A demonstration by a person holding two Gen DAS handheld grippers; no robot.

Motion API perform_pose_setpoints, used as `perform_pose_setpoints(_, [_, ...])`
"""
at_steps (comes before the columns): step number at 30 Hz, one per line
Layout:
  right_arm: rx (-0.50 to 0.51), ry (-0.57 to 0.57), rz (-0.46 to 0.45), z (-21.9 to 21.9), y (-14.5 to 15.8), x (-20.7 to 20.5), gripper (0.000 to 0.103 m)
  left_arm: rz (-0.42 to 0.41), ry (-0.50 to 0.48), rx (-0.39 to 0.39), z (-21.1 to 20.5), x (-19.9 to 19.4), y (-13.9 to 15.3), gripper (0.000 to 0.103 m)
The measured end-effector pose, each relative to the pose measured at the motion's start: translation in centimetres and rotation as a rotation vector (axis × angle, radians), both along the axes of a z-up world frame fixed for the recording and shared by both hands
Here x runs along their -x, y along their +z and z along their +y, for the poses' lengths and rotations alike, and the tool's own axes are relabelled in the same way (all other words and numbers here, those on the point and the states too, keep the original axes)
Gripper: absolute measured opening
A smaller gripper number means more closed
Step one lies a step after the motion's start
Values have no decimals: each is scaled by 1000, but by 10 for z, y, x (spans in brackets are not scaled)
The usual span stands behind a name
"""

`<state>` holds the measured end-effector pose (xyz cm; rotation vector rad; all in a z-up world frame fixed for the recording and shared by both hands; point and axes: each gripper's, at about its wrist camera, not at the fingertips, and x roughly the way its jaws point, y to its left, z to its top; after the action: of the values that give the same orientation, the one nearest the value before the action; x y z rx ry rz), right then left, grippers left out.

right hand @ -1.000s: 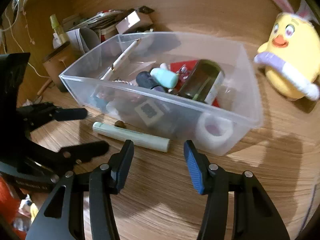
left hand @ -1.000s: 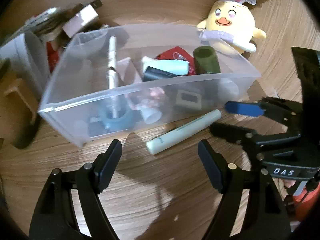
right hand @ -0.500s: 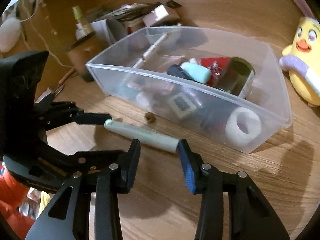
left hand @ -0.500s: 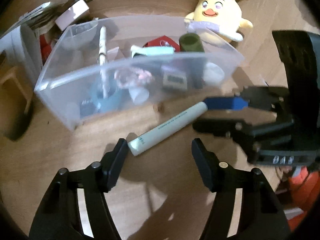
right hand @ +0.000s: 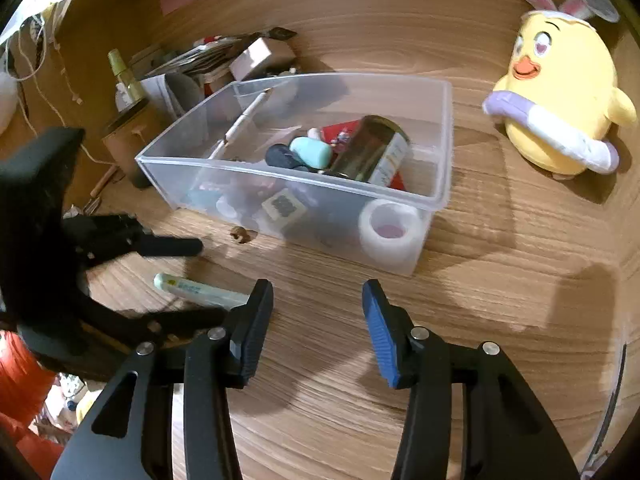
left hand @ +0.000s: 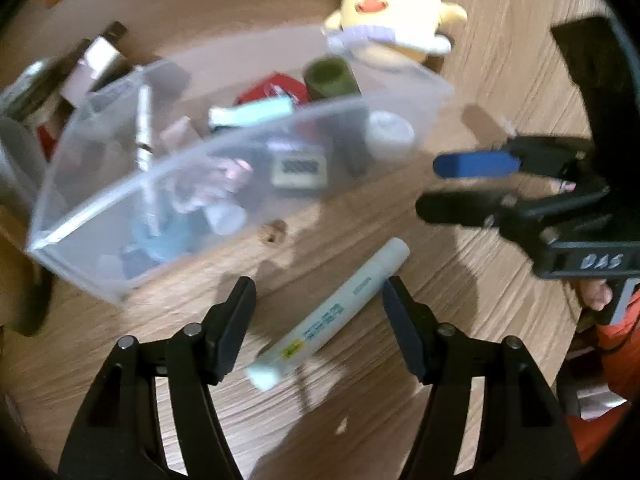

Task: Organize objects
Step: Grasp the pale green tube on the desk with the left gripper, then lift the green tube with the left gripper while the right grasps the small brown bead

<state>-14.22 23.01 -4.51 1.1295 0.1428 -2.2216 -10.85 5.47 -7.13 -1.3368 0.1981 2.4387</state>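
Observation:
A pale green tube point(left hand: 332, 308) point(right hand: 192, 290) lies on the wooden table in front of a clear plastic bin point(left hand: 200, 152) point(right hand: 280, 172). My left gripper point(left hand: 320, 320) point(right hand: 212, 280) straddles the tube, one finger on each side. Its pads stand clear of the tube, so it is open. My right gripper point(right hand: 318, 332) point(left hand: 452, 186) hovers to the right of the tube with nothing between its jaws, which are opening. In the bin lie a dark green jar point(right hand: 372, 148), a mint cap, a white tape roll point(right hand: 390, 232), a pen and several small items.
A yellow plush chick point(right hand: 560, 92) point(left hand: 392, 4) sits right of the bin. A small brown crumb point(right hand: 240, 235) lies by the bin's front wall. Boxes, papers and a bottle point(right hand: 124, 76) crowd the far left. An orange sleeve point(left hand: 616, 320) shows behind the right gripper.
The tube has slid away from the bin's front wall and now lies between my left fingers, which have narrowed. My right gripper has drawn back off the tube's end and widened.

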Motion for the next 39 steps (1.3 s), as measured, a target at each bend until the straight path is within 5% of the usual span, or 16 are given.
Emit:
perform_pose_setpoints(7, [-15,40,41,-20,3,-7,44,34,26,8,-7,-19,0,15])
perform_pose_setpoints(22, [-107,118,96,-94,-15,-11,43,31,199,7,-63,-61,2,15])
perform_pose_setpoints(34, [-146,48,81,-117,-28,-5,12,53,144,22,-58,-42,1,17])
perform_pose_setpoints(39, [-131,53,95,-114,-24,-12,12,65,153,3,-59,-37,2,15])
